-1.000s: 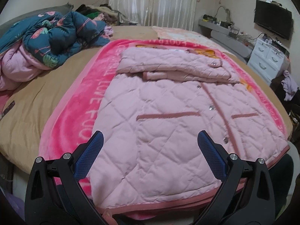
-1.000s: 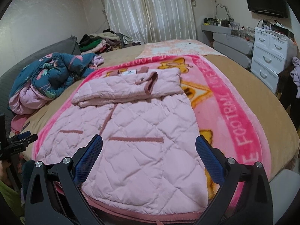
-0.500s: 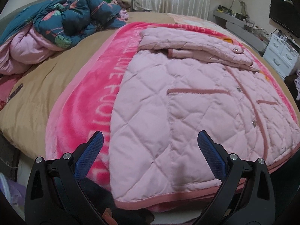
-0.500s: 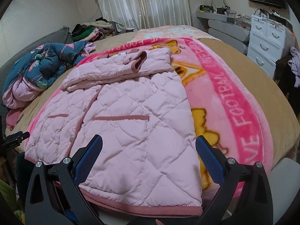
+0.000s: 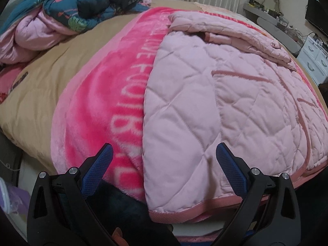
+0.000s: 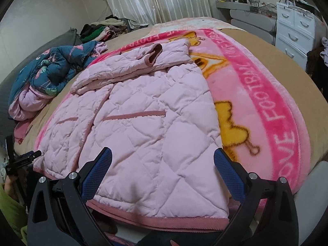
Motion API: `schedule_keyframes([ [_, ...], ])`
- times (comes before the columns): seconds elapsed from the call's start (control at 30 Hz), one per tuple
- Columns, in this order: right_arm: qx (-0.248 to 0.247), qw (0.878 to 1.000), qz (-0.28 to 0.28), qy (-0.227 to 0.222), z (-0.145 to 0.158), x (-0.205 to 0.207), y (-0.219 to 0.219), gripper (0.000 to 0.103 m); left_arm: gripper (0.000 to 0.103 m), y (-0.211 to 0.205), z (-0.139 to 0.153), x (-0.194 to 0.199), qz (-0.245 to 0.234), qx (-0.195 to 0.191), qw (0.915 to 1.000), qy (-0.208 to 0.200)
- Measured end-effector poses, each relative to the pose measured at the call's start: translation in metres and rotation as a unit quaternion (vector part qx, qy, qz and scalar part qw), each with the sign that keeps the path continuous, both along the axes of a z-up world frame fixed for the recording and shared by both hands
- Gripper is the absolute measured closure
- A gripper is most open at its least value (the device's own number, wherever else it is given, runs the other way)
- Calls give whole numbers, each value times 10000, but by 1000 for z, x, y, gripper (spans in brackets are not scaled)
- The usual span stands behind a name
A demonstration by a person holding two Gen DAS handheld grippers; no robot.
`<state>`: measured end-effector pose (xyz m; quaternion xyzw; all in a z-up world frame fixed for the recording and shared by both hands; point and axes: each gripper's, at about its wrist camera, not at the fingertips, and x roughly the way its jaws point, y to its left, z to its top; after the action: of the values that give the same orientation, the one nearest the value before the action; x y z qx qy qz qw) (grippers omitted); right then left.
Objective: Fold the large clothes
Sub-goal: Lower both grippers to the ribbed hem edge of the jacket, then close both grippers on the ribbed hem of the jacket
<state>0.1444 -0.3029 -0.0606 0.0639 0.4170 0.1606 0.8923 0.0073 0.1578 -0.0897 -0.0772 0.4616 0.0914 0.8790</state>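
A pink quilted jacket (image 5: 225,102) (image 6: 143,127) lies front up on a bright pink blanket (image 5: 98,106) (image 6: 266,110), with its sleeves folded across the chest at the far end. Its darker pink hem runs along the bed's near edge. My left gripper (image 5: 163,164) is open, straddling the jacket's near left hem corner from just above. My right gripper (image 6: 163,164) is open over the near right hem corner. Neither holds any cloth. The left gripper (image 6: 22,160) also shows small at the left edge of the right wrist view.
A bunched teal flowered quilt with pink lining (image 5: 67,6) (image 6: 47,75) sits on the tan bedspread (image 5: 37,86) at the left. More clothes (image 6: 100,28) are heaped by the curtain. White drawers (image 6: 295,30) and a grey shelf (image 5: 272,26) stand to the right.
Both grippers have come down and closer to the jacket's near hem, the left one shifting toward the left corner and the right toward the right corner. Both stayed open.
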Motion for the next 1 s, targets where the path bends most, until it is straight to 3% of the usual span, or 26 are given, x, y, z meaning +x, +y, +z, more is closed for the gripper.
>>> schedule_keyframes([
  [0.2, -212, 9996, -76, 160, -9, -2, -8, 4, 9, -7, -17, 3, -293, -394, 9986, 187],
  [0.4, -369, 9977, -58, 572, -26, -2, -17, 4, 9, -17, -24, 9, -429, -381, 9981, 232],
  [0.6, -110, 9921, -251, 1225, -49, 6, -27, 4, 9, -14, -26, 10, -436, -447, 9978, 223],
  [0.87, 350, 9879, -133, 1505, -54, 6, -30, 5, 9, -11, -27, 10, -429, -559, 9973, 217],
  [0.97, 729, 9848, 44, 1579, -57, 2, -28, 32, 9, -11, -28, 10, -404, -596, 9972, 214],
  [1.0, 712, 9850, 12, 1572, -58, 2, -27, 34, 9, -10, -28, 10, -391, -608, 9972, 216],
])
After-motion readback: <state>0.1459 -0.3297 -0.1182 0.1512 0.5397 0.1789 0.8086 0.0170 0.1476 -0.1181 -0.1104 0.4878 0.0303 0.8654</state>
